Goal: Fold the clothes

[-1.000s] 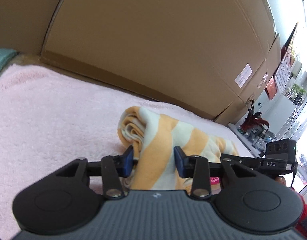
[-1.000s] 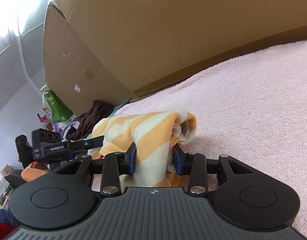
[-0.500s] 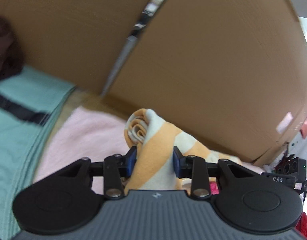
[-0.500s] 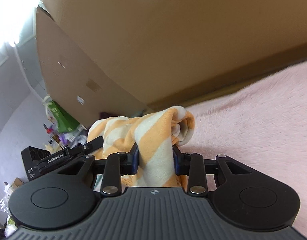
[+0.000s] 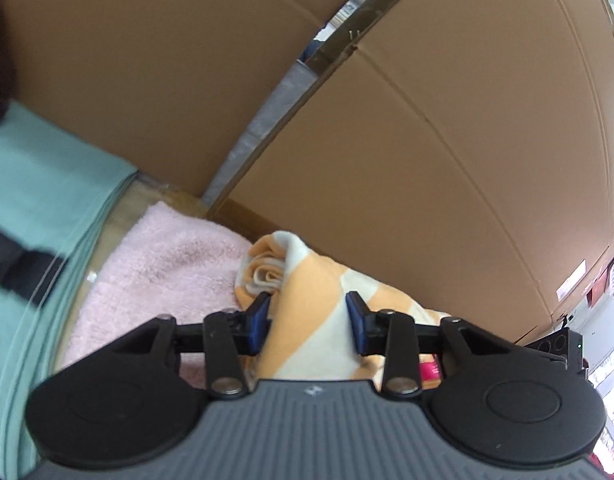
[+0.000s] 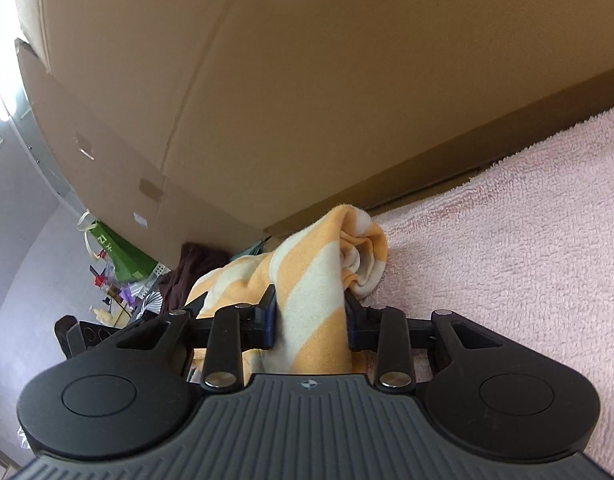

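From the left wrist, the left gripper (image 5: pixel 307 316) has its fingers pinching the orange-striped garment (image 5: pixel 307 300), jaws easing open; keep it bunched above the pink towel (image 5: pixel 167 264), short of the cardboard boxes (image 5: pixel 427 140).

From the right wrist, the right gripper (image 6: pixel 311 316) clamps that garment's other end; room clutter lies left of the boxes.

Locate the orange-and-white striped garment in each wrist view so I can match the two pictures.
Left wrist view: the striped garment sits lower centre, its rolled end up and left of the blue pads.
Right wrist view: the striped garment sits lower centre, its bunched end up and right, its length trailing left.
Shared landmark: the pink towel under it.
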Motion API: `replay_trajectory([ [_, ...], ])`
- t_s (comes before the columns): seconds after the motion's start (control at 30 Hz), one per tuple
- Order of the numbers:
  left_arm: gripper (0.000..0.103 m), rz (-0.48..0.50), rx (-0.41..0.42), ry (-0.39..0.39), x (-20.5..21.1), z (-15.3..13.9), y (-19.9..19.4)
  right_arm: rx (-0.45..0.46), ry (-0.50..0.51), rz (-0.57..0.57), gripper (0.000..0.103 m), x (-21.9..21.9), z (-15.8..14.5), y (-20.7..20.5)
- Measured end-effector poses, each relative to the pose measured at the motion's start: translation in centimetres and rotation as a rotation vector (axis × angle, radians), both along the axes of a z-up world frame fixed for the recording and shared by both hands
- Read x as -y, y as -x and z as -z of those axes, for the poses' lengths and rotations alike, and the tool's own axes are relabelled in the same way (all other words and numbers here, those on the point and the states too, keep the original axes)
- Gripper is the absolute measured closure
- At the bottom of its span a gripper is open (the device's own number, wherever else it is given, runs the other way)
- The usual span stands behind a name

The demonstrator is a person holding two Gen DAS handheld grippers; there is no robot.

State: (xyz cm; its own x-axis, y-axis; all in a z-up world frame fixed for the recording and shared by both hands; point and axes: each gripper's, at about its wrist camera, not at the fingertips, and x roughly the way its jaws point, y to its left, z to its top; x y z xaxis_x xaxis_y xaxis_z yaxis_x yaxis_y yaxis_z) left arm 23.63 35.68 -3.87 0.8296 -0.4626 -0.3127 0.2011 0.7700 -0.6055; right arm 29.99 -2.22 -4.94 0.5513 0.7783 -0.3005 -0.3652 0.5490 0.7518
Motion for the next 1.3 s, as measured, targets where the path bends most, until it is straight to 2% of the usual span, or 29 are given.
replay_trajectory([
  [0.17, 0.065, 0.023, -0.003, 0.031, -0.4, 0.2, -1.5, 0.019, 0.007, -0.001, 0.069, 0.2, 0.0, -0.8],
  [0.27, 0.065, 0.020, 0.016, -0.039, 0.3, -0.4, -0.7, 0.020, 0.001, -0.002, 0.069, 0.5, 0.1, -1.1],
  [0.4, 0.065, 0.039, 0.050, -0.214, 1.9, -1.6, 1.7, 0.043, 0.033, 0.003, 0.067, 0.6, -0.3, -0.2],
  [0.43, 0.062, 0.037, 0.046, -0.232, 1.9, -1.7, 1.8, 0.044, 0.043, 0.002, 0.065, 0.6, -0.4, -0.1],
  [0.47, 0.054, 0.030, 0.030, -0.230, 1.8, -1.6, 1.6, 0.045, 0.053, 0.001, 0.063, 0.6, -0.5, 0.0],
  [0.57, 0.045, 0.020, -0.007, -0.199, 1.2, -1.3, 1.1, 0.036, 0.106, -0.012, 0.062, 0.7, -0.8, 0.2],
  [0.63, 0.043, 0.019, 0.011, -0.239, 1.4, -1.7, 1.6, 0.012, 0.137, -0.036, 0.062, 1.0, -1.3, 0.1],
  [0.7, 0.043, -0.004, 0.068, -0.310, 1.7, -2.6, 2.5, 0.007, 0.177, -0.044, 0.059, 1.7, -2.2, 0.1],
  [0.77, 0.053, -0.053, 0.145, -0.348, 1.9, -3.8, 3.6, 0.060, 0.207, 0.001, 0.057, 2.8, -3.6, 0.9],
  [0.87, 0.053, -0.099, 0.301, -0.409, 3.1, -5.9, 5.7, 0.218, 0.181, 0.147, 0.059, 4.3, -5.5, 2.7],
  [0.93, 0.052, -0.099, 0.396, -0.458, 5.2, -7.0, 6.7, 0.329, 0.197, 0.214, 0.059, 3.3, -6.1, 3.8],
  [1.0, 0.048, -0.148, 0.414, -0.511, 7.7, -6.6, 6.3, 0.434, 0.323, 0.291, 0.064, 0.8, -6.0, 4.6],
  [1.03, 0.048, -0.173, 0.404, -0.550, 8.9, -6.1, 5.9, 0.475, 0.397, 0.296, 0.070, -0.7, -5.5, 4.8],
  [1.07, 0.049, -0.175, 0.378, -0.603, 9.9, -5.2, 5.3, 0.515, 0.472, 0.295, 0.072, -2.2, -4.9, 5.0],
  [1.1, 0.049, -0.137, 0.337, -0.652, 10.7, -4.3, 4.6, 0.542, 0.531, 0.280, 0.072, -3.5, -4.2, 5.1],
  [1.13, 0.046, -0.104, 0.286, -0.667, 11.0, -3.7, 3.9, 0.560, 0.583, 0.252, 0.072, -4.7, -3.6, 5.1],
  [1.2, 0.039, -0.077, 0.184, -0.653, 10.7, -3.3, 2.6, 0.585, 0.664, 0.215, 0.072, -6.1, -3.2, 5.1],
  [1.23, 0.033, -0.069, 0.139, -0.630, 10.3, -3.2, 2.1, 0.574, 0.686, 0.223, 0.066, -6.3, -3.1, 4.9],
  [1.3, 0.031, -0.057, 0.091, -0.557, 9.0, -3.0, 1.6, 0.429, 0.716, 0.183, 0.063, -6.3, -2.5, 3.1],
])
